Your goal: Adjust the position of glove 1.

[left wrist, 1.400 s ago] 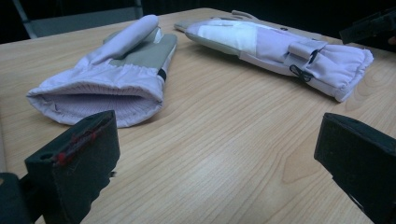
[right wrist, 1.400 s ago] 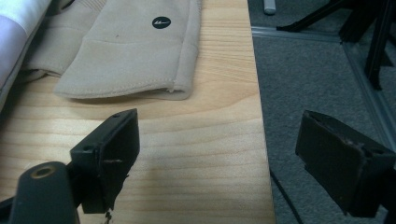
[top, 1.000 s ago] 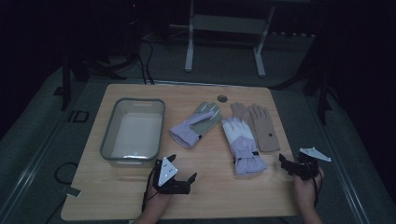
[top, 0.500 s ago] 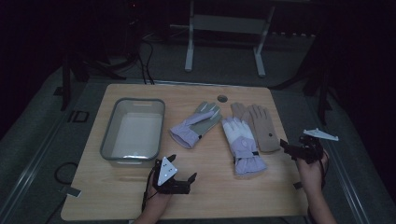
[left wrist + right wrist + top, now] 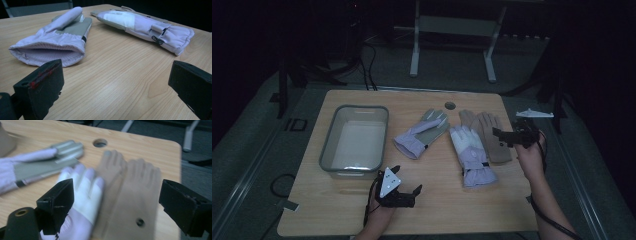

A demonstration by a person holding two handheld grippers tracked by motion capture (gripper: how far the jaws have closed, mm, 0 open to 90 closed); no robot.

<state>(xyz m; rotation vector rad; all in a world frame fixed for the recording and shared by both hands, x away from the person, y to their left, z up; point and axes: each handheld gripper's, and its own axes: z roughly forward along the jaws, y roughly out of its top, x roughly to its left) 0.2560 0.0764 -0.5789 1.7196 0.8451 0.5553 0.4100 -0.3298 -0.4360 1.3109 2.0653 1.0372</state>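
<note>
Wooden table (image 5: pixel 362 210), dim room, three gloves laid out mid-board. Since a second ago: right gripper (image 5: pixel 501 134) lifted from the near right edge of the table and carried forward and up, now above the tan glove (image 5: pixel 492 142); left gripper (image 5: pixel 404 192) unmoved, resting at the near edge just in front of the clear bin (image 5: pixel 328 150).

Right gripper: jaws spread wide, nothing between them. Seen along those jaws, tan glove (image 5: pixel 130 202) lying flat directly beneath and between them, fingers pointing away toward the round hole (image 5: pixel 100 143) in the board (picture blurred, so height above the glove hard to judge). Lilac-and-white glove (image 5: pixel 82 195) just beside the tan one, overlapping its edge, under the left-hand jaw. Lilac-and-grey glove (image 5: pixel 37 165) farther off, apart from the pair.

Left gripper: jaws likewise spread, empty, low over the wood. Ahead of it, lilac-and-grey glove (image 5: pixel 57 42) with open cuff facing the camera; lilac-and-white glove (image 5: pixel 147 27) beyond, to the right.
</note>
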